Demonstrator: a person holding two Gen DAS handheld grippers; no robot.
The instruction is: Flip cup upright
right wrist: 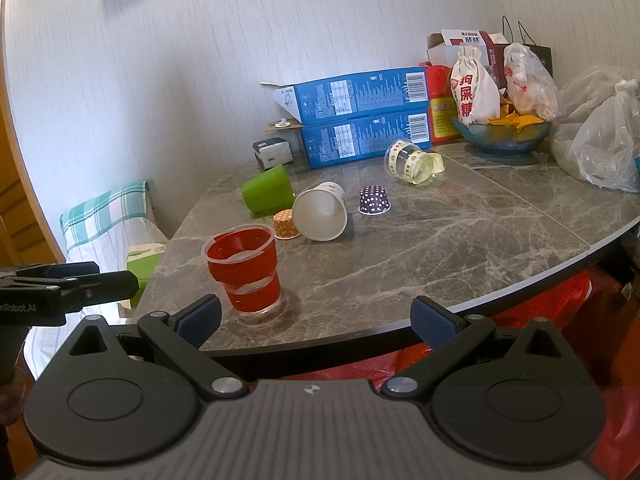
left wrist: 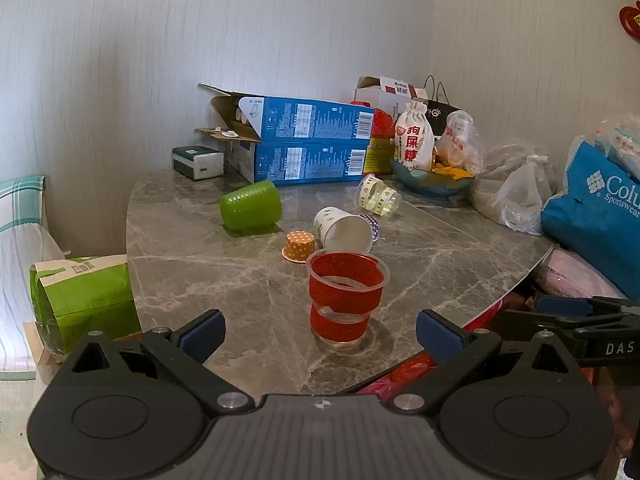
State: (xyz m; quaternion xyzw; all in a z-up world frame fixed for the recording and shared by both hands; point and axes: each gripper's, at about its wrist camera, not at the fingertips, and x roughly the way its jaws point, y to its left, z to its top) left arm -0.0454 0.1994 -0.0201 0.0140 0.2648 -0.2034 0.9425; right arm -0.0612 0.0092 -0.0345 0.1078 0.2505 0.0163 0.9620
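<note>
A grey marble-patterned table (left wrist: 192, 264) fills both wrist views, with 6 small cups scattered across it. In the left wrist view the left gripper (left wrist: 320, 334) sits at 6 o'clock with its 2 blue-padded fingers spread wide and nothing between them. Directly ahead, just beyond the fingertips, a clear plastic cup with red bands (left wrist: 346, 298) stands upright, mouth up, near the table's front edge. Judging from that, 1 cup appears already righted, though the pictures alone cannot confirm who set it there. Past it, toward 12 o'clock, a white paper cup (left wrist: 344, 228) lies on its side with its open mouth facing the camera. Just to its left, an orange polka-dot cupcake cup (left wrist: 298, 245) rests mouth down. A purple polka-dot cupcake cup (right wrist: 374, 200), clearer in the right wrist view, also looks mouth down. At 11 o'clock a green plastic cup (left wrist: 251, 205) lies on its side, and at 1 o'clock a clear cup with a patterned band (left wrist: 380, 195) lies tipped over near a blue bowl (left wrist: 432, 184) of snacks. 2 blue cartons (left wrist: 308, 146) are stacked against the wall behind. In the right wrist view the right gripper (right wrist: 318, 320) hangs at 6 o'clock, fingers likewise wide apart and empty, hovering by the table edge, well apart from any cup. It seems 5 cups remain to be turned upright, the white paper cup being nearest.
</note>
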